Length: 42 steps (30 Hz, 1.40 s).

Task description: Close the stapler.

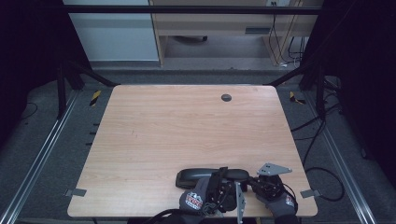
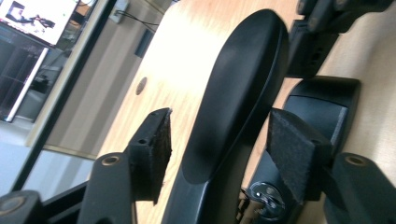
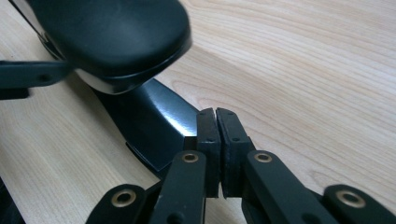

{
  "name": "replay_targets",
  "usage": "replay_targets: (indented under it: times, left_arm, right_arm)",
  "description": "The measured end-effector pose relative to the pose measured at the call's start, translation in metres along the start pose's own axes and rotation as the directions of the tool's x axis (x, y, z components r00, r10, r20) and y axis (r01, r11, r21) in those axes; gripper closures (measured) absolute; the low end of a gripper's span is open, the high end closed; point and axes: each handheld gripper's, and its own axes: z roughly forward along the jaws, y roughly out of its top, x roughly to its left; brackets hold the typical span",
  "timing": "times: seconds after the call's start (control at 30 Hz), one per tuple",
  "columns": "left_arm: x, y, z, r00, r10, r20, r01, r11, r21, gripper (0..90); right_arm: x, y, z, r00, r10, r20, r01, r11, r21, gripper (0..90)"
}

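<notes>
A black stapler [image 1: 211,176] lies near the table's front edge, its long side running left to right. My left gripper [image 1: 223,185] stands open astride the stapler's raised top arm [image 2: 233,102]; the left pad [image 2: 156,149] is a little apart from it and the right pad [image 2: 294,154] is close beside it. The stapler's base [image 2: 322,105] lies below. My right gripper [image 1: 253,182] is shut with nothing between its jaws. Its tips [image 3: 217,140] rest against the end of the glossy base [image 3: 149,126], under the top arm's rounded nose [image 3: 112,37].
The wooden table [image 1: 187,126] has a round cable hole [image 1: 226,97] at the back. Small metal brackets [image 1: 74,192] sit at its front corners. Cables [image 1: 322,172] trail over the floor at the right, and a desk [image 1: 219,23] stands beyond the table.
</notes>
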Motion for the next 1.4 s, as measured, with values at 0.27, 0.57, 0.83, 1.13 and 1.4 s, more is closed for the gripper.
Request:
replay_targets:
  times: [0.27, 0.57, 0.83, 1.13, 1.4]
  left_arm:
    - [0.011, 0.0, -0.018, 0.9981, -0.047, 0.039, 0.049, 0.9979, -0.042, 39.3]
    - [0.033, -0.011, -0.03, 0.9894, -0.134, 0.058, 0.136, 0.9895, -0.047, 38.9]
    - [0.06, -0.034, -0.036, 0.9732, -0.226, 0.042, 0.227, 0.9733, -0.03, 38.7]
    - [0.09, -0.065, -0.046, 0.9432, -0.332, 0.019, 0.332, 0.9434, -0.002, 38.7]
    - [0.107, -0.099, -0.053, 0.9046, -0.426, -0.024, 0.426, 0.9048, 0.005, 38.4]
  right_arm:
    - [-0.004, 0.0, -0.004, 0.9998, 0.015, 0.016, -0.015, 1.0, -0.021, 87.3]
    - [-0.009, 0.0, -0.01, 0.9991, 0.031, 0.029, -0.03, 0.998, -0.051, 88.8]
    - [-0.012, 0.002, -0.017, 0.9988, 0.032, 0.038, -0.028, 0.995, -0.091, 90.0]
    - [-0.014, 0.009, -0.028, 0.9983, 0.041, 0.042, -0.035, 0.989, -0.145, 90.0]
    - [-0.012, 0.016, -0.035, 0.9987, 0.028, 0.043, -0.02, 0.984, -0.18, 90.0]
